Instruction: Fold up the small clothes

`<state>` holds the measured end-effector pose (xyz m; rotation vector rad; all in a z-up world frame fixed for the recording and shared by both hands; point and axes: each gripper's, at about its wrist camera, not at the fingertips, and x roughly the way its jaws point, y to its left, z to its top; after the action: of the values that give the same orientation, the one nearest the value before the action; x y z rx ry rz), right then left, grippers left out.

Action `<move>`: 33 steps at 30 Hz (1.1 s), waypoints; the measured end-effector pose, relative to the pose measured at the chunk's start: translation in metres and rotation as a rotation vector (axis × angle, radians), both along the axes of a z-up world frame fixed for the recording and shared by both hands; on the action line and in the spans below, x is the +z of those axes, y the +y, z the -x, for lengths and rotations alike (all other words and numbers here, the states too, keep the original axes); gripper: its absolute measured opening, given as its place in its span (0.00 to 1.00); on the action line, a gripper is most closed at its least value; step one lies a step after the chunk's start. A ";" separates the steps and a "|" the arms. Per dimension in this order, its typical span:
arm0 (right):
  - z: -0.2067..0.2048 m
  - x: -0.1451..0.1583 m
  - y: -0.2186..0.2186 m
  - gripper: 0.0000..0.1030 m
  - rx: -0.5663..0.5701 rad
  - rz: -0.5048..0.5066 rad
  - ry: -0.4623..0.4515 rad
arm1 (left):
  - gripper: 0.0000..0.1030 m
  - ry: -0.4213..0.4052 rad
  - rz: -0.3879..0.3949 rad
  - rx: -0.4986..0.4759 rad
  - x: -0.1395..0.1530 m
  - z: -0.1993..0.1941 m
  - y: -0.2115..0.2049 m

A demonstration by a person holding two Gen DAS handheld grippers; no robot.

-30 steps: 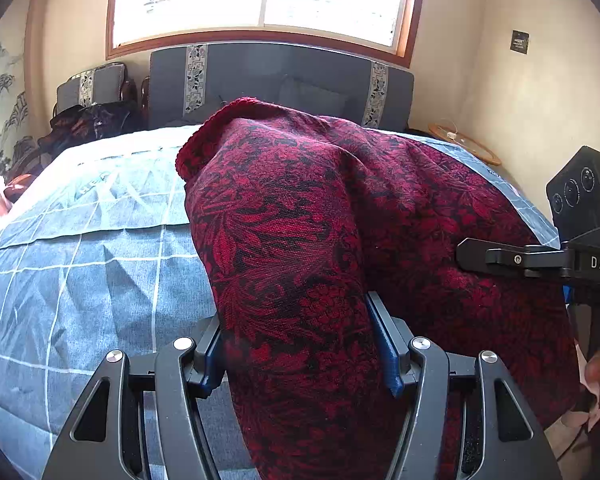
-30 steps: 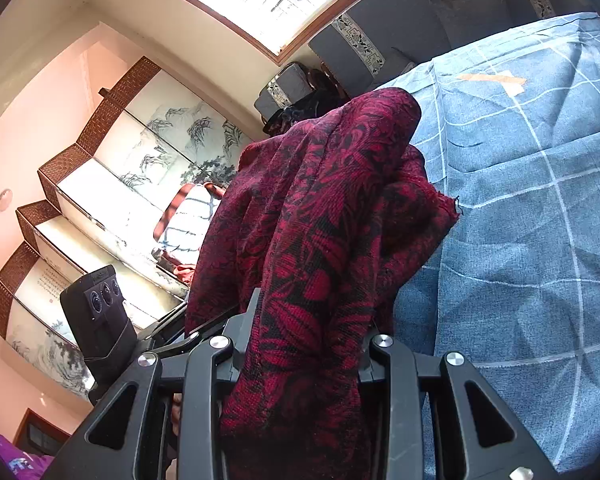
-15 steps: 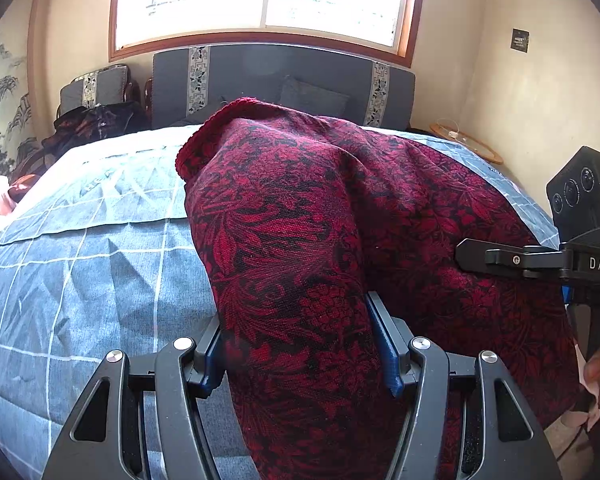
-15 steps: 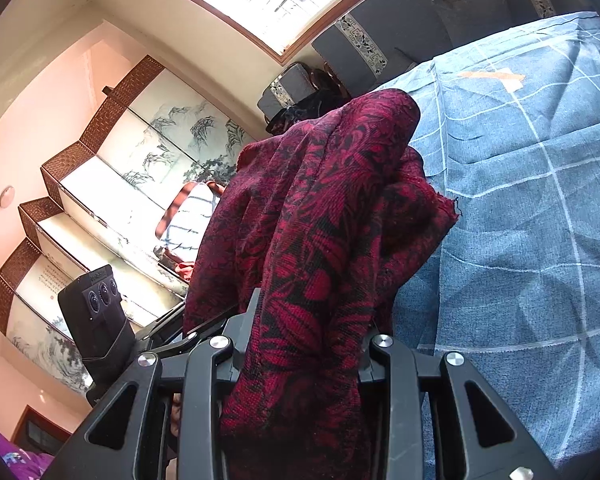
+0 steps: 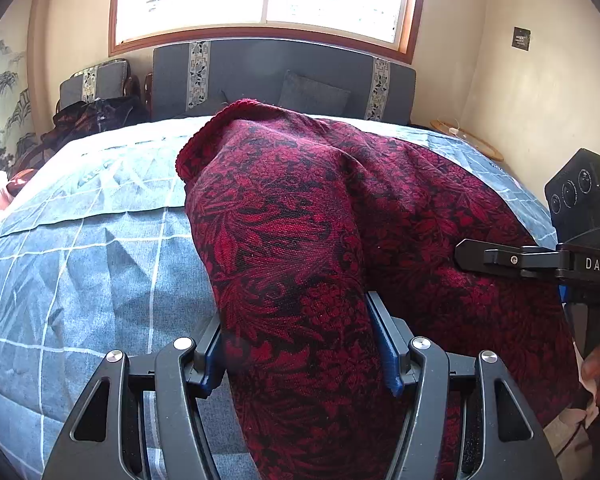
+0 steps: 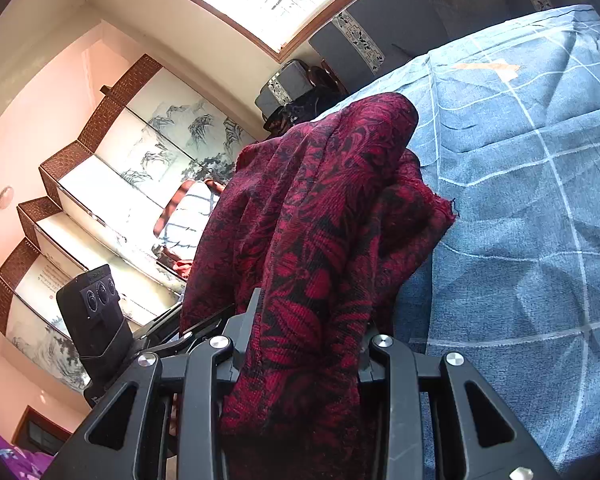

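Observation:
A dark red garment point(image 5: 320, 220) with a black leaf pattern hangs bunched between both grippers above the blue checked bed cover point(image 5: 80, 260). My left gripper point(image 5: 300, 340) is shut on one thick fold of it; the cloth hides the fingertips. My right gripper point(image 6: 300, 344) is shut on another fold of the same garment point(image 6: 320, 220), which drapes up and over its fingers. In the left wrist view the right gripper point(image 5: 512, 260) shows at the right edge, pressed against the cloth. In the right wrist view the left gripper's body point(image 6: 96, 320) shows at the lower left.
The bed cover point(image 6: 520, 200) spreads to the right. A grey headboard point(image 5: 280, 76) and window stand behind. Dark clothes point(image 5: 96, 120) are piled at the bed's far left. A painted folding screen point(image 6: 140, 160) stands at the left, a round tray point(image 5: 468, 140) at the right wall.
Both grippers have kept their hold on the garment. The view has shifted slightly over the bed; the garment's shape is unchanged.

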<state>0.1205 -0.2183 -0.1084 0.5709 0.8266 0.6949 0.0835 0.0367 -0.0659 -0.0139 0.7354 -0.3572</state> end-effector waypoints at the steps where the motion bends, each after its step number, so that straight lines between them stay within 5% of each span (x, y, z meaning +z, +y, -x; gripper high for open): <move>1: 0.000 -0.002 0.000 0.30 0.000 0.001 0.001 | 0.60 -0.002 -0.001 0.000 -0.001 0.000 0.000; 15: 0.005 -0.017 0.000 0.31 -0.009 0.009 0.022 | 0.66 -0.035 -0.019 -0.016 -0.013 0.007 0.001; 22: 0.007 -0.013 0.004 0.40 -0.020 0.046 0.025 | 0.80 -0.051 -0.011 0.019 -0.018 0.012 0.006; 28: 0.014 -0.012 0.004 0.47 -0.040 0.064 0.022 | 0.95 -0.134 -0.106 0.094 -0.017 0.027 0.001; 33: 0.027 -0.007 0.002 0.52 -0.067 0.080 -0.002 | 0.97 -0.190 -0.185 0.126 -0.014 0.040 -0.008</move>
<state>0.0930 -0.2161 -0.1157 0.5236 0.8263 0.5981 0.0438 0.0288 -0.0803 0.1456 0.5739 -0.1662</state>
